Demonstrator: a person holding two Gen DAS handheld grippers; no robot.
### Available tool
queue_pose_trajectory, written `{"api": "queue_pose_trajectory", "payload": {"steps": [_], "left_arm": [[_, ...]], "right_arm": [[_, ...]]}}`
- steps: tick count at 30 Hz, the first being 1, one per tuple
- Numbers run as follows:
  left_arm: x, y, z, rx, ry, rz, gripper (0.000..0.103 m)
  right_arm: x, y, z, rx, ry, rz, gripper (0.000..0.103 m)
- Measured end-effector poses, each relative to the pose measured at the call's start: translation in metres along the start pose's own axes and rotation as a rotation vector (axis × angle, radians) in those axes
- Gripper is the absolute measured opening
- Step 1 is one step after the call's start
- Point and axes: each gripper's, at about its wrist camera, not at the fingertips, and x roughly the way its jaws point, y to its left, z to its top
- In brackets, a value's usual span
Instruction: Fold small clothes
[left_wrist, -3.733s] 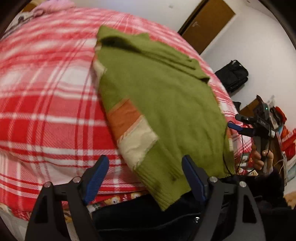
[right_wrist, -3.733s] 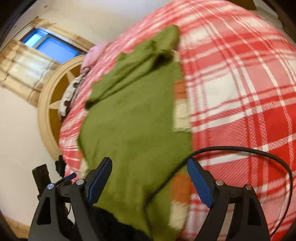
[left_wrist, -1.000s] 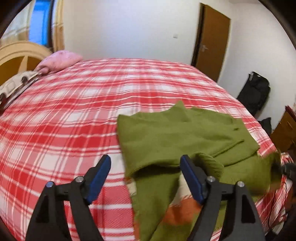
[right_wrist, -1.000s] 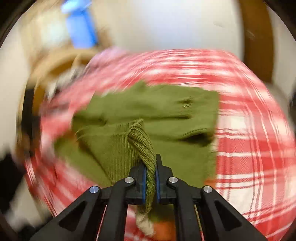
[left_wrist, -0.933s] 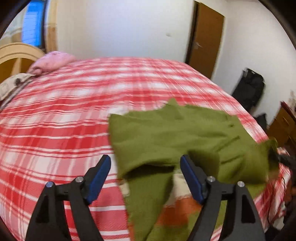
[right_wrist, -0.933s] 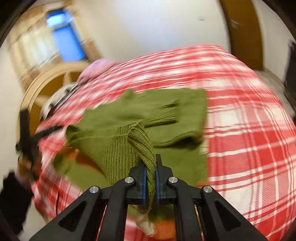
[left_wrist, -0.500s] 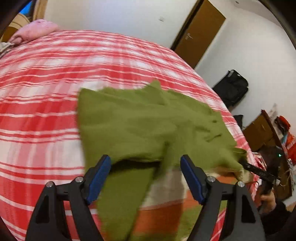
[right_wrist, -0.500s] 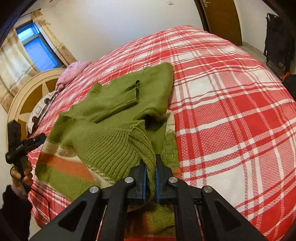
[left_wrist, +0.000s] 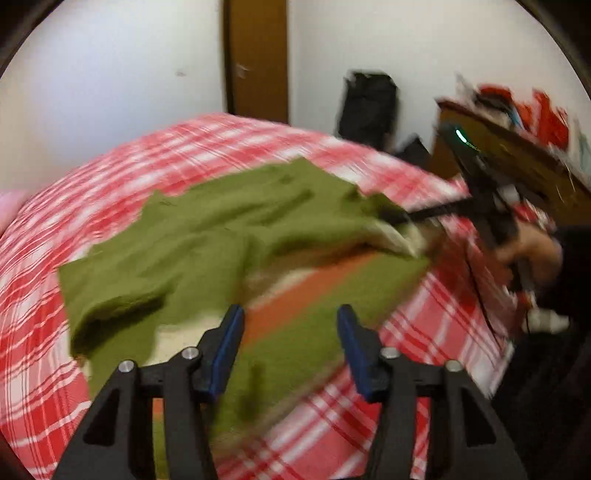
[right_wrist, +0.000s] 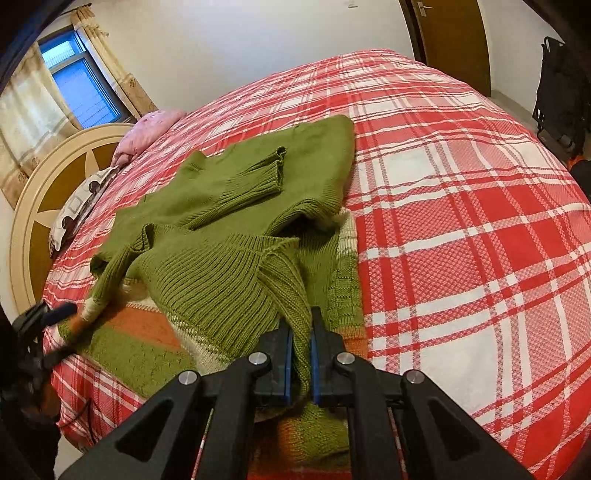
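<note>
A green knitted sweater (right_wrist: 236, 206) with orange and cream stripes lies partly folded on the red plaid bed (right_wrist: 461, 221). My right gripper (right_wrist: 300, 354) is shut on a ribbed green hem edge of the sweater and holds it up over the lower part. In the blurred left wrist view the sweater (left_wrist: 221, 229) spreads ahead, and my left gripper (left_wrist: 288, 343) is open and empty just above its striped part. The right gripper (left_wrist: 399, 218) shows there at the sweater's right edge, pinching cloth. The left gripper (right_wrist: 55, 314) appears at the left bed edge.
A pink pillow (right_wrist: 147, 129) and a round wooden headboard (right_wrist: 44, 184) stand at the far end of the bed. A brown door (left_wrist: 256, 55), a black bag (left_wrist: 369, 103) and a wooden cabinet (left_wrist: 517, 155) lie beyond the bed.
The right gripper took hold of the sweater's hem and carried it up over the body. The left gripper swung right and now hovers over the striped part, still open.
</note>
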Motion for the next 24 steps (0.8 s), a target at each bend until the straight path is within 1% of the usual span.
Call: {"api": "queue_pose_trajectory", "payload": {"steps": [1,2,3,4,5,6,7,8,10,11,12,13,15,17,19,20,21,22,24], "left_arm": [[0.003,0.001,0.000,-0.003,0.022,-0.006,0.057],[0.003,0.007,0.001,-0.029,0.031,-0.025,0.057],[0.001,0.014,0.002,-0.057,0.022,-0.042,0.057],[-0.005,0.026,0.006,-0.113,-0.004,-0.067,0.057],[-0.009,0.036,0.009,-0.156,-0.026,-0.075,0.057],[-0.015,0.051,0.016,-0.211,-0.058,-0.059,0.062],[-0.017,0.060,0.019,-0.237,-0.073,-0.039,0.068],[-0.018,0.074,0.026,-0.267,-0.082,-0.006,0.069],[-0.004,0.090,0.029,-0.284,-0.043,0.012,0.069],[0.010,0.098,0.031,-0.294,0.000,0.009,0.068],[0.020,0.101,0.030,-0.304,0.024,0.005,0.068],[0.032,0.107,0.027,-0.328,0.057,-0.015,0.066],[0.049,0.116,0.019,-0.394,0.099,-0.044,0.066],[0.061,0.121,0.010,-0.444,0.137,-0.073,0.059],[0.065,0.118,0.004,-0.473,0.158,-0.101,0.050],[0.062,0.116,0.002,-0.482,0.153,-0.106,0.048],[0.060,0.114,0.002,-0.488,0.144,-0.114,0.039],[0.060,0.114,0.003,-0.498,0.144,-0.125,0.028],[0.057,0.112,0.003,-0.514,0.130,-0.120,0.023]], "right_arm": [[0.000,0.000,-0.001,0.003,0.001,0.002,0.007],[0.000,0.000,-0.001,0.002,0.001,0.003,0.007],[-0.001,0.000,-0.001,-0.001,0.002,0.003,0.007],[-0.001,0.001,-0.002,-0.006,0.001,0.002,0.007],[-0.001,0.001,-0.003,-0.011,0.001,0.002,0.007],[-0.001,0.002,-0.003,-0.013,0.000,0.001,0.007],[-0.001,0.002,-0.003,-0.014,-0.001,0.001,0.007],[0.000,0.000,-0.002,-0.012,-0.001,0.003,0.007],[0.000,-0.001,-0.003,-0.003,-0.004,0.008,0.007],[0.000,-0.001,-0.003,-0.001,-0.005,0.009,0.007],[0.000,-0.001,-0.003,0.000,-0.007,0.008,0.007],[-0.001,-0.001,-0.003,-0.001,-0.008,0.006,0.007],[-0.001,0.001,-0.003,-0.011,-0.010,-0.002,0.007],[-0.001,0.004,-0.003,-0.035,-0.011,-0.013,0.007],[0.000,0.006,-0.003,-0.049,-0.011,-0.018,0.007],[0.000,0.006,-0.003,-0.051,-0.011,-0.019,0.007],[0.000,0.005,-0.003,-0.049,-0.011,-0.019,0.007],[0.000,0.005,-0.003,-0.046,-0.012,-0.020,0.007],[0.000,0.006,-0.003,-0.046,-0.013,-0.023,0.007]]}}
